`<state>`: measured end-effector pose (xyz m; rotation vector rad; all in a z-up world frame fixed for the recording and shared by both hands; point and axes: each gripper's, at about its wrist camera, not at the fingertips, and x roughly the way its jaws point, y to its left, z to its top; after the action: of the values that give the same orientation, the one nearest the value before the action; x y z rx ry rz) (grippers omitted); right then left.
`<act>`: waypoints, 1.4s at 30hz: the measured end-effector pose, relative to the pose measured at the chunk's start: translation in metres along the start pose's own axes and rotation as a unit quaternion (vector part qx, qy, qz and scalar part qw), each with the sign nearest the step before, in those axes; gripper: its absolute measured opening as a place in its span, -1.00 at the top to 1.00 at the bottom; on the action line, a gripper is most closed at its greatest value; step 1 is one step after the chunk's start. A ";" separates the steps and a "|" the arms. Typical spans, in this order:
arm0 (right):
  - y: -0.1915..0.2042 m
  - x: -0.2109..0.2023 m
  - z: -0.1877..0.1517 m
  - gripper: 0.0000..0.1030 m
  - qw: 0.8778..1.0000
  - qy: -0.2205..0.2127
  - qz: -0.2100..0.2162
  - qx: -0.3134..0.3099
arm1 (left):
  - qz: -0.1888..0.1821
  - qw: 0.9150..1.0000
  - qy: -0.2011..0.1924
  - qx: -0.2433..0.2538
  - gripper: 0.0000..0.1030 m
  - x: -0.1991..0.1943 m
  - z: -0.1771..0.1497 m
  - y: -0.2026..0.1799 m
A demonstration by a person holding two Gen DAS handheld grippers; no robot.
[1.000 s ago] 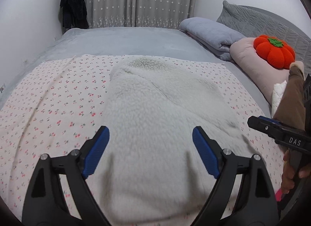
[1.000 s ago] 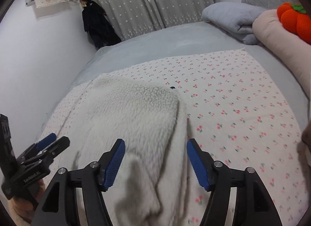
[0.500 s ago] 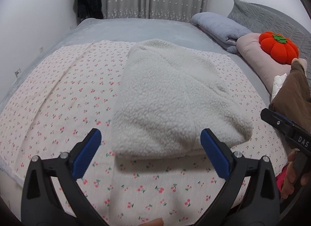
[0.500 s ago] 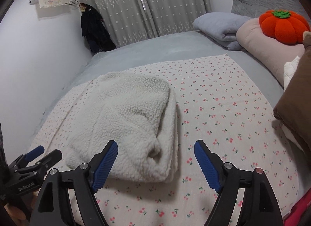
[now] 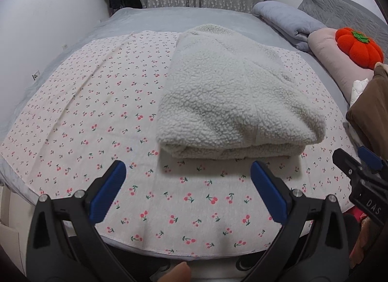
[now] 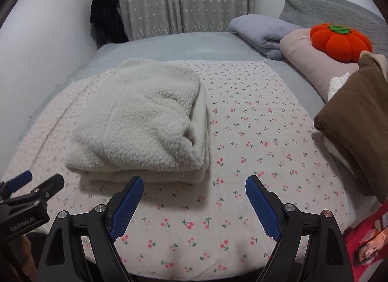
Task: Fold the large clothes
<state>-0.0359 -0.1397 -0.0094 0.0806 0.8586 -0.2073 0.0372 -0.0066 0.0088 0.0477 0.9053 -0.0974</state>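
Fleece point(image 5: 232, 102): folded in a thick stack on the cherry sheet point(image 5: 97, 112), mid-bed. Left tongs point(image 5: 188, 185) and right tongs point(image 6: 192, 199): both spread wide, empty, short of the fleece. Folding looks done; nothing visibly left

Left gripper point(image 5: 188, 181) pulled back from fleece garment point(image 5: 232, 102): second earlier its blue pads sat over fleece, now they hovered over bare cherry-print sheet point(image 5: 97, 102) near bed's front edge, clear of garment. Right gripper point(image 6: 194, 199) withdrew same way, from over garment's right fold to sheet just in front of it. Jaws of both ended spread slightly wider. Garment appeared whole as folded stack in both views, no longer filling frame. Bed's front edge came into view.
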 end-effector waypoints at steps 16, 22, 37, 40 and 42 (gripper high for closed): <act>0.013 0.008 -0.011 -0.82 1.000 0.024 -0.005 -0.016 | 0.008 1.000 0.013 0.016 -0.99 0.002 -0.008 -0.004; 0.014 0.012 -0.011 -0.82 0.999 0.029 0.004 -0.019 | 0.008 1.000 0.017 0.019 -0.99 0.004 -0.009 -0.009; 0.013 0.014 -0.012 -0.82 0.999 0.033 0.011 -0.017 | 0.001 0.999 0.027 0.031 -0.99 0.009 -0.011 -0.019; 0.012 0.014 -0.011 -0.82 0.999 0.033 0.012 -0.016 | -0.001 0.999 0.029 0.032 -0.99 0.009 -0.011 -0.021; 0.012 0.014 -0.011 -0.82 0.999 0.034 0.012 -0.016 | -0.002 0.999 0.030 0.033 -0.99 0.010 -0.011 -0.022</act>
<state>-0.0326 -0.1285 -0.0278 0.0678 0.9270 -0.1693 0.0320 -0.0280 -0.0060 0.1110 0.9618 -0.1304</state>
